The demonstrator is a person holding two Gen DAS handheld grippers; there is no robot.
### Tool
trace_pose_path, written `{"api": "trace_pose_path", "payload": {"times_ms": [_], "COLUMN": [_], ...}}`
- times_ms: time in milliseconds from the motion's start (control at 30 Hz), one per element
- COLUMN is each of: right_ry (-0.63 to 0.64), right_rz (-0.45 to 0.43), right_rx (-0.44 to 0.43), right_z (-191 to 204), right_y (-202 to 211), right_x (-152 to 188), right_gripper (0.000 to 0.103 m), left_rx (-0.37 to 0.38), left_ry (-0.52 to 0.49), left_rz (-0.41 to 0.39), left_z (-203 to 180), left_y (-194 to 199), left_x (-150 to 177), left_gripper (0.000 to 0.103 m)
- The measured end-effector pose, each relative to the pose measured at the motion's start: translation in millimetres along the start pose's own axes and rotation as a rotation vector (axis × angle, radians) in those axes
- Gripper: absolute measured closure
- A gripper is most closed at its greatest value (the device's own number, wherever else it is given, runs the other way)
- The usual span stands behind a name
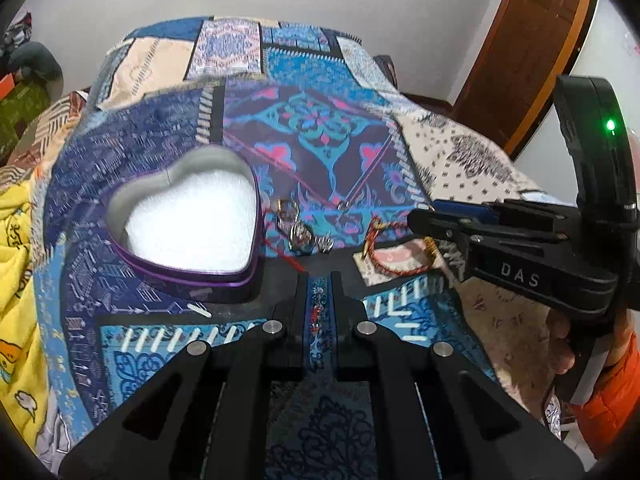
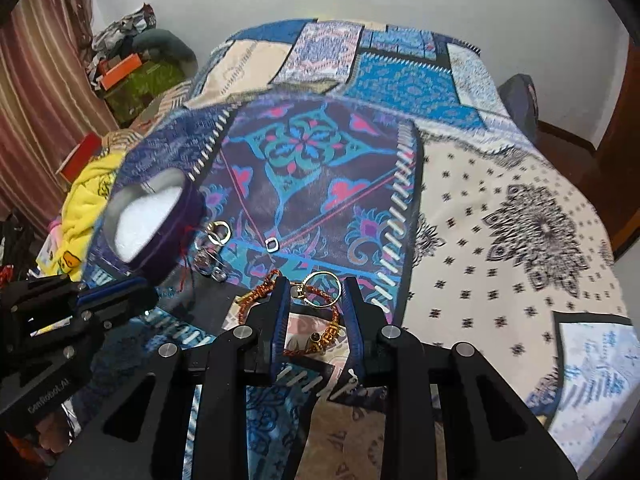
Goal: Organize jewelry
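Observation:
A purple heart-shaped tin (image 1: 188, 224) with white padding lies open on the patchwork bedspread; it also shows in the right wrist view (image 2: 148, 220). Silver rings (image 1: 296, 228) lie just right of it, also seen in the right view (image 2: 212, 240). A red-and-gold braided bracelet (image 1: 384, 248) lies on a small card. My left gripper (image 1: 319, 280) hovers in front of the tin, fingers narrowly apart, holding nothing. My right gripper (image 2: 316, 292) is open, its fingers either side of the bracelet (image 2: 320, 320) and a gold ring (image 2: 322, 288). A small silver buckle ring (image 2: 272, 245) lies farther back.
The bedspread (image 2: 500, 220) covers the whole bed. Yellow cloth (image 1: 20, 280) lies at the left edge. Boxes and clutter (image 2: 132, 72) stand beyond the bed's left corner, a wooden door (image 1: 520, 40) at the right.

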State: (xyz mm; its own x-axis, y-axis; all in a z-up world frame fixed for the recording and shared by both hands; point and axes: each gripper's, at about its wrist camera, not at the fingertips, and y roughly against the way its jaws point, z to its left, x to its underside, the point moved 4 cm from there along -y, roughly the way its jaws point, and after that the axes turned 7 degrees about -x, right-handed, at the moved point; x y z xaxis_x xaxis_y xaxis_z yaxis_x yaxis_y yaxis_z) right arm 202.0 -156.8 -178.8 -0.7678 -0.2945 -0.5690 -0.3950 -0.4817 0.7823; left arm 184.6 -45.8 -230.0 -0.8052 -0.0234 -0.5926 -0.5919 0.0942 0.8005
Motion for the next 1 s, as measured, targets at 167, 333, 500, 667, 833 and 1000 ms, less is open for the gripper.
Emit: {"api": "trace_pose_path", "payload": {"times_ms": [167, 333, 500, 667, 833, 1000], "right_ry": [-0.004, -0.006, 0.008, 0.027, 0.054, 0.076], "right_rz": [-0.047, -0.095, -0.139, -0.171, -0.198, -0.205], "right_rx": [0.008, 0.01, 0.005, -0.008, -0.027, -0.056], "right_z": [4.5, 13.0, 26.7, 40.4, 58.6, 74.6], "right_y": [19.5, 39.0, 56.3, 66.7, 69.7, 63.2], "right_x": [-5.9, -10.1, -15.1, -21.1, -29.7, -39.2], "right_gripper": [0.079, 0.079, 0.079, 0.079, 0.079, 0.079], "left_rx": [-0.014, -0.026, -0.032, -0.046, -0.069, -0.094], "left_ry": [0.002, 0.007, 0.013, 0.013, 0.011, 0.017], "left_rz": [-0.07, -0.144, -0.222, -0.293, -0.356, -0.389], "left_z": [-0.3, 2.6, 5.2, 8.1, 14.6, 26.4], "left_y": [25.5, 52.5, 81.4, 106.6, 126.8, 136.1], "left_x": [-12.7, -26.3, -40.2, -51.8, -60.6, -67.4], "left_gripper": [0.097, 0.097, 0.097, 0.097, 0.097, 0.097]}}
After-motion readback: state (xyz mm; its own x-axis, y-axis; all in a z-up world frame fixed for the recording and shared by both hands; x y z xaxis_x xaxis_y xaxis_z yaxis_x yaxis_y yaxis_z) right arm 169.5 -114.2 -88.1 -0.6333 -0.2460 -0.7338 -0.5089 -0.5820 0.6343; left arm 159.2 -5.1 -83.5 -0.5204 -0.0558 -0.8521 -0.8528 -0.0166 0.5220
